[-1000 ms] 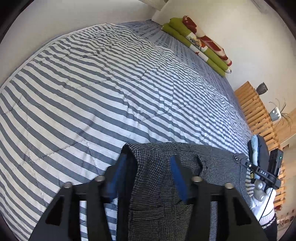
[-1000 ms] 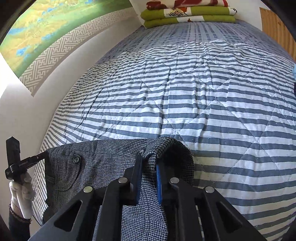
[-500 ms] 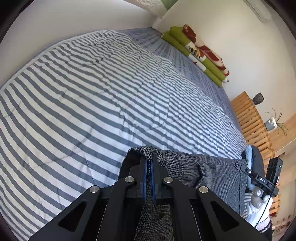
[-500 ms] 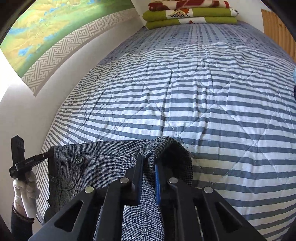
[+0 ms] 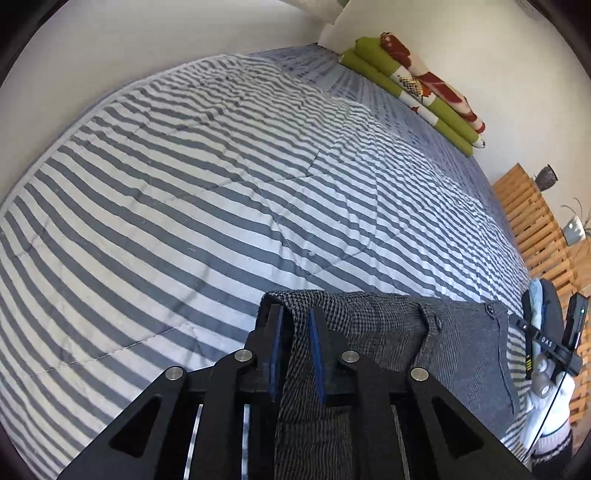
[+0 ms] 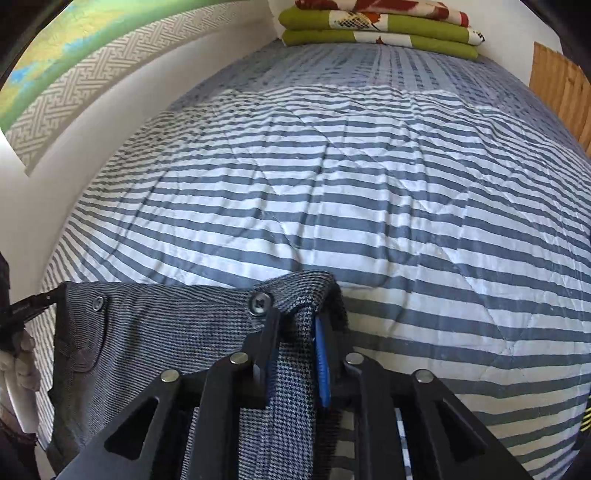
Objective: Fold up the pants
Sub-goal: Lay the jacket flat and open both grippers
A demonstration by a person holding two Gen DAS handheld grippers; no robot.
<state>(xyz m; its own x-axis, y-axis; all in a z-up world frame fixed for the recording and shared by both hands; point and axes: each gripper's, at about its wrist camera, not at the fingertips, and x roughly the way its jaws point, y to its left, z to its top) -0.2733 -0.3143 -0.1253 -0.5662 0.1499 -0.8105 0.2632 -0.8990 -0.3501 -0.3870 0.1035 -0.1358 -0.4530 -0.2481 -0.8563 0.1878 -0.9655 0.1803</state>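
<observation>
Left gripper: blue-padded fingers pinch one waistband corner of the grey houndstooth pants. Right gripper: fingers clamped on the opposite corner, a dark button just beside the left finger. The waistband spans taut between both tools, held level above the striped quilt. Beyond the fingertips, folded green blankets lie at the far end.

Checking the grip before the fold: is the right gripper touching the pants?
Touching. The right wrist view shows the right gripper with both fingers pinching the pants waistband.
</observation>
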